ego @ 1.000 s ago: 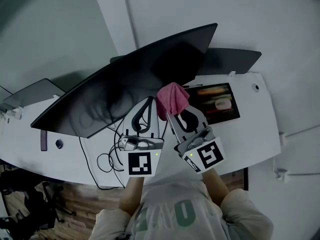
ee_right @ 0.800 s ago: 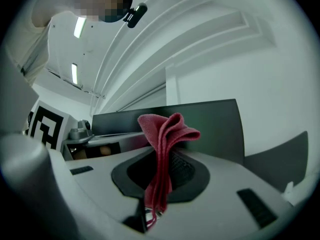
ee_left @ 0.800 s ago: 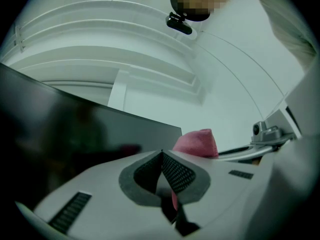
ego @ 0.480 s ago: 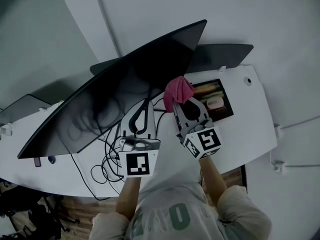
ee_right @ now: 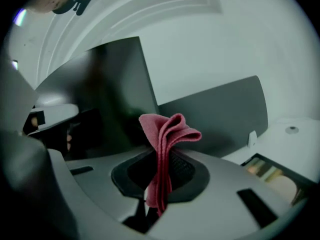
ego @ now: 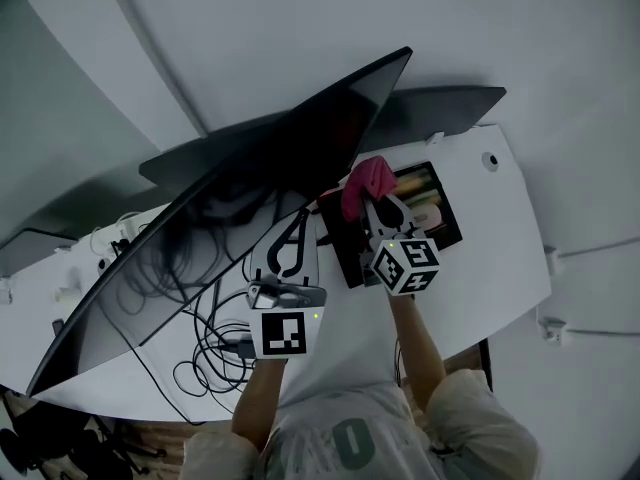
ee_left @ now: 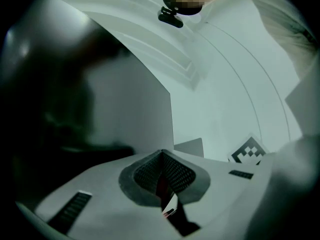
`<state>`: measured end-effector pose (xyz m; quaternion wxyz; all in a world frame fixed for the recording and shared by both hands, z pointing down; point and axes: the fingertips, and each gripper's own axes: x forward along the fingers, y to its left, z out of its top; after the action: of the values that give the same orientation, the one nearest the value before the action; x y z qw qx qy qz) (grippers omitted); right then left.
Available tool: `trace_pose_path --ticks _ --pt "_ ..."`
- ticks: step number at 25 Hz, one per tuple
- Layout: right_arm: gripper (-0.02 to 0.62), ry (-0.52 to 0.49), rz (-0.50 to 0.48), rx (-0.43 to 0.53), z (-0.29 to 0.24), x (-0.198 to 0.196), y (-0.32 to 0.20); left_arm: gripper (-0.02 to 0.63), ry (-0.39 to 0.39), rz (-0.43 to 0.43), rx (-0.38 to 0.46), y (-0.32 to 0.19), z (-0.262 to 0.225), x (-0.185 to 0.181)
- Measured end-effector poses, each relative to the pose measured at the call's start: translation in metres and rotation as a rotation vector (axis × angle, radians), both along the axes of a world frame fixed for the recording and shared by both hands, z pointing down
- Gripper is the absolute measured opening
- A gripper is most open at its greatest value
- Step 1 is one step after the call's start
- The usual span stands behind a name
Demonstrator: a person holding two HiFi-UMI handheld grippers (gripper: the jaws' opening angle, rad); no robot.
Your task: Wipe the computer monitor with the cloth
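The big dark computer monitor [ego: 250, 198] slants across the desk from lower left to upper right. A folded pink cloth [ego: 367, 182] sticks out of my right gripper [ego: 375, 203], which is shut on it, just beside the monitor's lower right edge. In the right gripper view the cloth [ee_right: 167, 131] stands up between the jaws with the monitor [ee_right: 112, 84] behind it. My left gripper [ego: 299, 218] is shut with nothing in it, its tips close to the screen's lower edge. The left gripper view has the shut jaws [ee_left: 161, 155] facing the dark screen [ee_left: 55, 114].
A second dark monitor [ego: 450, 103] stands behind at the right. A flat device with a lit screen [ego: 432, 206] lies on the white desk [ego: 490, 258] under my right gripper. Tangled black cables [ego: 210, 333] lie at the left.
My right gripper has carried the cloth up and forward, closer to the monitor's right end. The head view has swung, so the monitor now reaches further down left. The left gripper has barely moved.
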<state>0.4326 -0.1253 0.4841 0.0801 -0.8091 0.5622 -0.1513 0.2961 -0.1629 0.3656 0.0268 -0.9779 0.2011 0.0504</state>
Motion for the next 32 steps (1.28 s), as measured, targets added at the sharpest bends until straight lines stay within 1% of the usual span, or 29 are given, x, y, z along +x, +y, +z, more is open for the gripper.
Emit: trace_pose_path --ticks 5,8,10,12,16,20,26,32 --pt "0.051 -0.170 0.050 -0.029 0.047 0.019 -0.011 0.014 -0.048 0.003 -0.039 -0.009 0.026 0.015" --pt "0.051 -0.253 0.067 -0.037 0.065 0.019 -0.017 0.014 -0.072 0.002 -0.045 -0.012 0.036 0.019" --pt "0.051 -0.305 0.066 -0.022 0.072 0.015 -0.023 0.014 -0.079 0.002 -0.045 -0.014 0.040 0.020" --pt "0.051 -0.336 0.061 0.011 0.072 0.012 -0.030 0.014 -0.071 0.001 -0.051 -0.015 0.042 0.023" --pt "0.051 -0.364 0.043 0.066 0.069 0.009 -0.036 0.014 -0.088 0.006 -0.055 -0.015 0.048 0.027" --pt "0.051 -0.379 0.027 0.085 0.069 0.009 -0.040 0.014 -0.096 -0.004 -0.053 -0.016 0.050 0.025" --pt "0.051 -0.394 0.000 0.072 0.074 -0.002 -0.045 0.014 -0.090 -0.056 -0.063 -0.021 0.051 0.009" --pt "0.051 -0.401 -0.066 0.040 0.077 -0.032 -0.053 0.014 -0.098 -0.118 -0.065 -0.020 0.050 -0.020"
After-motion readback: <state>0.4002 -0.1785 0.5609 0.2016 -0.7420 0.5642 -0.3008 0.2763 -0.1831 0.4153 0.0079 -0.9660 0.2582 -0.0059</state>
